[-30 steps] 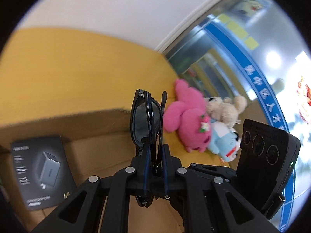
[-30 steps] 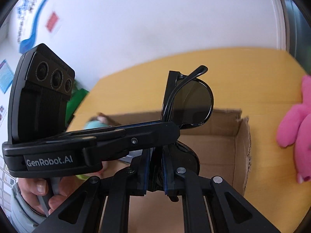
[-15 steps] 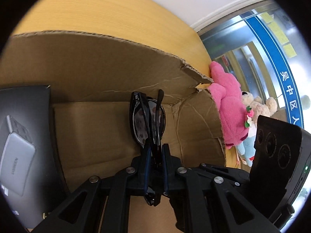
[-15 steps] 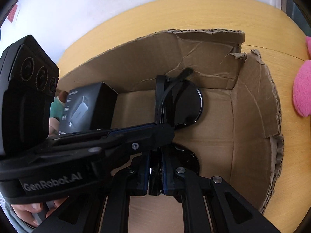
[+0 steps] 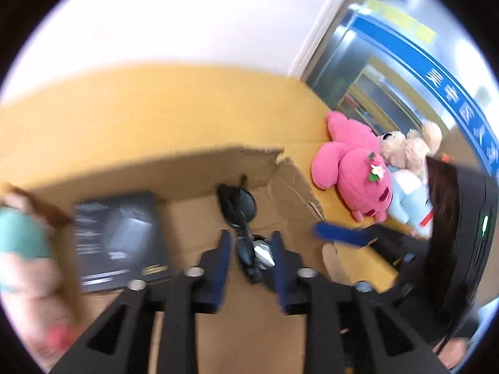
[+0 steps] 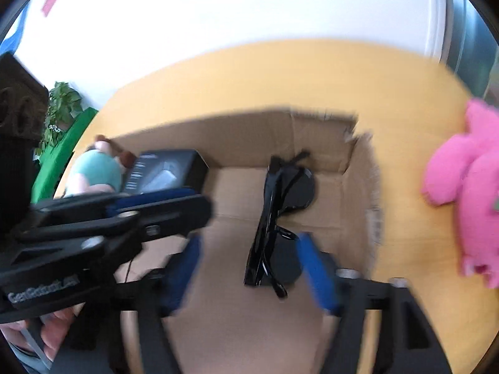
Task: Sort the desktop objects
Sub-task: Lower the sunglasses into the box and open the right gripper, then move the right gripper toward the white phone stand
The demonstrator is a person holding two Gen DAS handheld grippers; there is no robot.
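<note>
Off to the far left of the left gripper (image 5: 251, 246) there's a doll in a teal top (image 5: 18, 233), badly blurred, sitting at the left edge of the cardboard box (image 5: 199, 168). Next along, just left of that gripper's fingers, a black product box (image 5: 118, 233) lies inside the cardboard box. Dead centre now: the left gripper's blue-padded fingers stand apart, holding nothing, and the black sunglasses (image 5: 241, 218) sit between and just beyond them on the cardboard floor, folded and standing on edge. Whether the pads touch the frame is hard to call through the motion blur, but there looks to be a gap on both sides.

Switch to the right wrist view: same story. The right gripper (image 6: 252, 268) is spread wide, empty, with the sunglasses (image 6: 274, 215) lying free between its fingers, one lens toward the box's back wall, one near the pads. The left gripper's body crosses in from the left, above the product box.

Further right, past the torn cardboard wall, a pink plush toy (image 5: 355, 168) lies on the yellow table (image 5: 156, 109), with a beige teddy (image 5: 405, 149) tucked against it.
</note>
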